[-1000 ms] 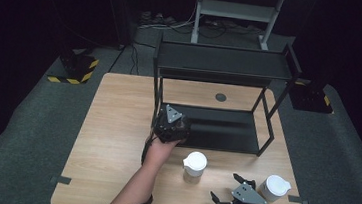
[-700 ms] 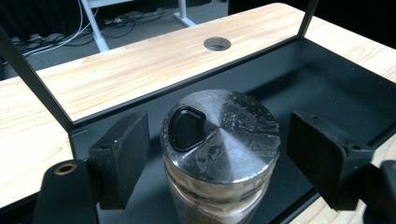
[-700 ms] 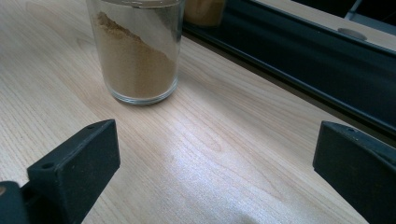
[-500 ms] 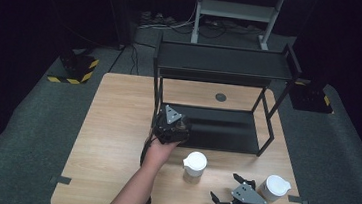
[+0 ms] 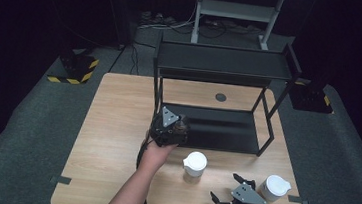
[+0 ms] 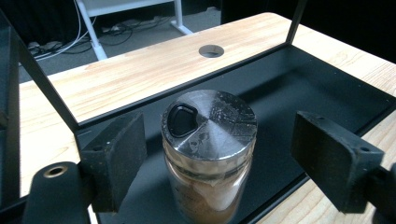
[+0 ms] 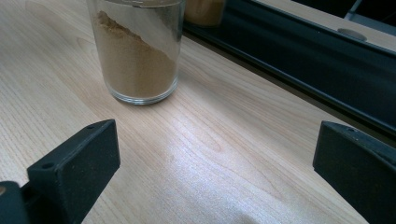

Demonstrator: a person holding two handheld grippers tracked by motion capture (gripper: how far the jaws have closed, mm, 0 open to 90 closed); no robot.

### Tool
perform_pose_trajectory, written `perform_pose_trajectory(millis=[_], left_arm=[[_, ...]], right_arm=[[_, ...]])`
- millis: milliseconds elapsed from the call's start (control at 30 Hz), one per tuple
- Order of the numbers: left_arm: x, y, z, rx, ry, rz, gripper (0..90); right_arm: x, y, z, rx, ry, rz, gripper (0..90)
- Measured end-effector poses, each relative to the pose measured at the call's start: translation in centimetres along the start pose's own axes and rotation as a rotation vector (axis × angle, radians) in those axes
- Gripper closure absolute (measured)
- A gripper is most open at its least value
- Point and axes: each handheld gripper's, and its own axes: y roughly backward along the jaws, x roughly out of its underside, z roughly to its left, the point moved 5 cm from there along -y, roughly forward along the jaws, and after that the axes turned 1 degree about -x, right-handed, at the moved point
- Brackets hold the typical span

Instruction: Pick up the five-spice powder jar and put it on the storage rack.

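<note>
On the wooden tabletop (image 5: 110,140) the black rack (image 5: 222,66) carries a silver-lidded spice jar (image 6: 208,149) on its lower shelf. The left claw (image 6: 219,158) has just been opening; its pads stand clear either side, so the jar looks delivered. The right claw (image 7: 210,172) gapes wide, empty.

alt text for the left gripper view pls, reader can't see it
A glass jar of brown powder with a silver lid stands on the black lower shelf of a rack, between the left gripper's two black jaws, which have just been opening and stand clear of it. Behind lies the wooden table.
</note>
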Motion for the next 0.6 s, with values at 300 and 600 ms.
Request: perform_pose_trajectory(millis=[300,600], left_arm=[[-0.1,1.2,-0.1,0.012,-0.004,-0.022,13.4],[-0.1,2.7,-0.3,0.009,-0.013,-0.037,8.5]], right_arm=[[0.0,0.0,0.0,0.0,0.0,0.001,0.0],[0.0,0.0,0.0,0.001,0.003,0.001,0.0]])
